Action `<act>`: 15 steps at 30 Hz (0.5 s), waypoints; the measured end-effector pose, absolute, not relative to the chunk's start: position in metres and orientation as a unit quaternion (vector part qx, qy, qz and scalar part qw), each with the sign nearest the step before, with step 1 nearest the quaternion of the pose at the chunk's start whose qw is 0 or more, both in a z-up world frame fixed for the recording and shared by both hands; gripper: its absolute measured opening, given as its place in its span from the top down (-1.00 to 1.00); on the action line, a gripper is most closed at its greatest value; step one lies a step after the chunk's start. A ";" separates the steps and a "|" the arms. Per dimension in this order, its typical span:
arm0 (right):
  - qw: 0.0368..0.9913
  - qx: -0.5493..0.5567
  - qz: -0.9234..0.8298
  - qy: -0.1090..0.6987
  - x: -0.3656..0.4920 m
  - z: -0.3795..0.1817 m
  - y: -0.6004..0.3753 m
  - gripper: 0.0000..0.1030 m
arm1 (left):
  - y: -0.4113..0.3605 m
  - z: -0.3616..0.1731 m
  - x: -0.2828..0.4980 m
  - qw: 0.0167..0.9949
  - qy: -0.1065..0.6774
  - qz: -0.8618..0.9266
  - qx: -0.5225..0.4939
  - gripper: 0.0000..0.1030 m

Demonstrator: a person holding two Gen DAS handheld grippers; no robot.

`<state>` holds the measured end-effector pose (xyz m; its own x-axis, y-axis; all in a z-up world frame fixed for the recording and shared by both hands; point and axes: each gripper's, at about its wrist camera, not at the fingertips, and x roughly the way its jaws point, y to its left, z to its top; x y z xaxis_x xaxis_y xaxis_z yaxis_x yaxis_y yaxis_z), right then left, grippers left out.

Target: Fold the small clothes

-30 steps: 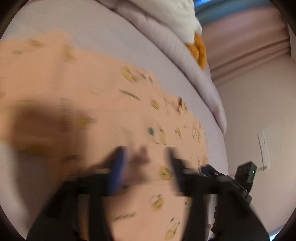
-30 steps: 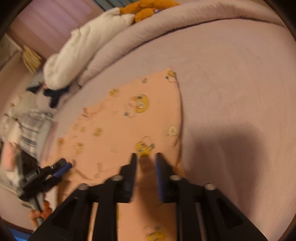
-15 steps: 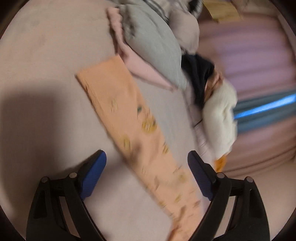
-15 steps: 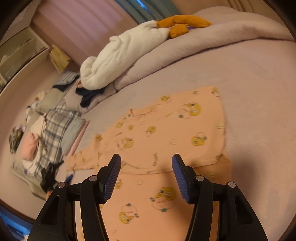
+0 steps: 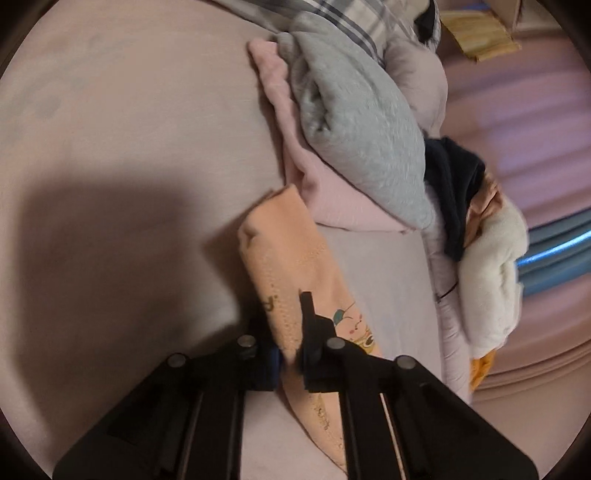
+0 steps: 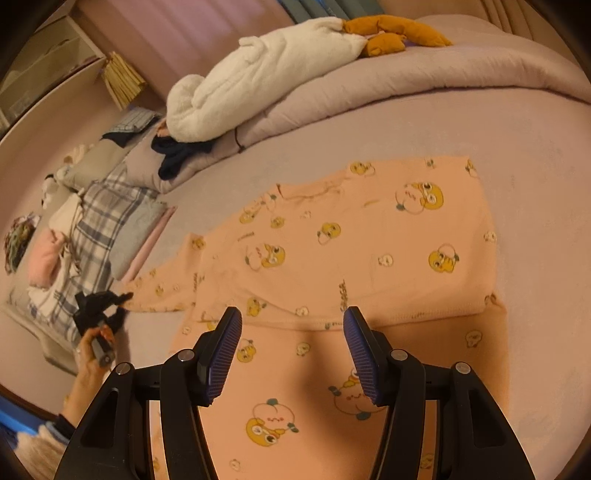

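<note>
- From the left wrist view we see the left gripper [image 5: 291, 332] clamped on the peach sleeve [image 5: 288, 258] of the garment, cloth pinched between its two fingers, the sleeve end bunched and lifted just ahead of the tips.
- Only this view shows the grip up close; in the right wrist view the left gripper [image 6: 101, 308] is small and far to the left, at the sleeve's tip, with a person's hand [image 6: 94, 354] around its handle. The pinch itself is too small to read there.
- The right wrist view alone gives us the whole peach garment [image 6: 351, 251]: spread flat on the lilac bed sheet [image 6: 535, 147], printed with yellow cartoon faces, its near part folded over so a hem edge runs across just ahead of the right gripper.
- The right gripper [image 6: 293, 350] stands with its jaws apart, blue ribbed pads either side of the garment's lower part; we see nothing between them, and whether the tips touch the cloth we cannot tell.
- Left view shows detail of the clothes pile beside the sleeve: a grey garment [image 5: 362, 122] on a pink garment [image 5: 332, 199], the pink one touching the sleeve end, plaid cloth [image 5: 332, 18] behind.
- Both views show the white plush blanket [image 6: 266, 77]; the right view shows it lying on the rolled lilac duvet [image 6: 443, 74] with an orange plush toy [image 6: 395, 33].
</note>
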<state>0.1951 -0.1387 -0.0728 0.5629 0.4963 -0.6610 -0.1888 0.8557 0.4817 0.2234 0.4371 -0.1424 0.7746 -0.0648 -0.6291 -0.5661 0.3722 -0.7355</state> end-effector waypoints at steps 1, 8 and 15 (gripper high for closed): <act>0.865 0.183 0.197 0.424 0.194 -0.073 -0.139 -0.11 | 0.437 -0.143 0.222 0.773 0.295 0.162 -0.538 0.89; 0.866 0.190 0.196 0.419 0.182 -0.071 -0.151 -0.11 | 0.393 -0.089 0.222 0.826 0.293 0.125 -0.465 0.97; 0.865 0.209 0.198 0.410 0.165 -0.074 -0.169 -0.11 | 0.273 -0.004 0.244 0.900 0.285 0.026 -0.329 0.97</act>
